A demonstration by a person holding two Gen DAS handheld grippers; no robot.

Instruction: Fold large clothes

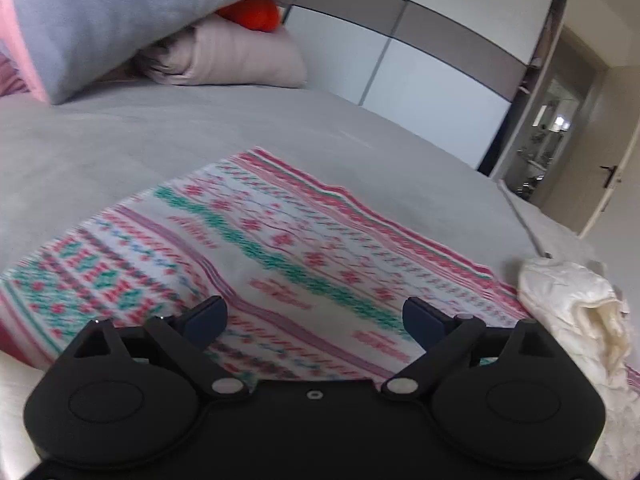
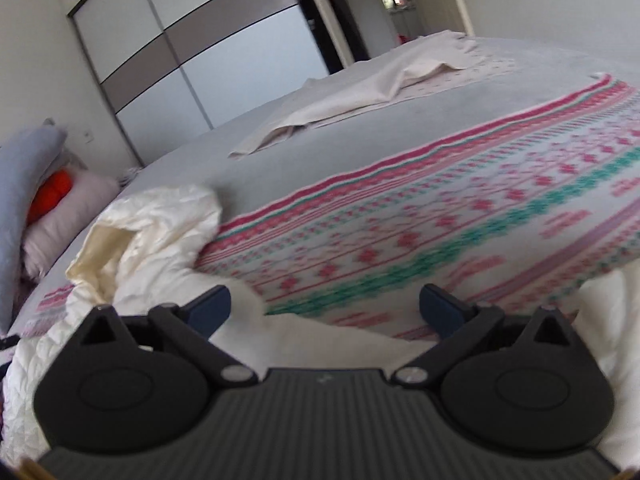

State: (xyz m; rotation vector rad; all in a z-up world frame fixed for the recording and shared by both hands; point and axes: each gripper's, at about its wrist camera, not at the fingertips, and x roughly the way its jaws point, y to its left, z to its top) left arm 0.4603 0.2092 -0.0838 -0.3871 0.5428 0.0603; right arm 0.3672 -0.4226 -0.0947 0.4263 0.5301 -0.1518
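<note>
While both grippers hover over the bed:
Left gripper [image 1: 315, 314]: jaws spread, holding nothing.
Right gripper [image 2: 325, 305]: jaws spread, holding nothing.
Patterned knit garment [image 1: 280, 248]: flat on grey bedsheet [image 1: 140, 136], cream quilted jacket [image 2: 152, 224] touching its edge.

A home bedroom. A wide bed [image 1: 200, 132] under a grey cover fills the near view, with pillows [image 1: 240, 60] piled at its far left end. Behind it stands a tall sliding-door wardrobe [image 1: 420, 72] in white and taupe panels, and at far right an open door [image 1: 608, 184] leads into another room.
</note>
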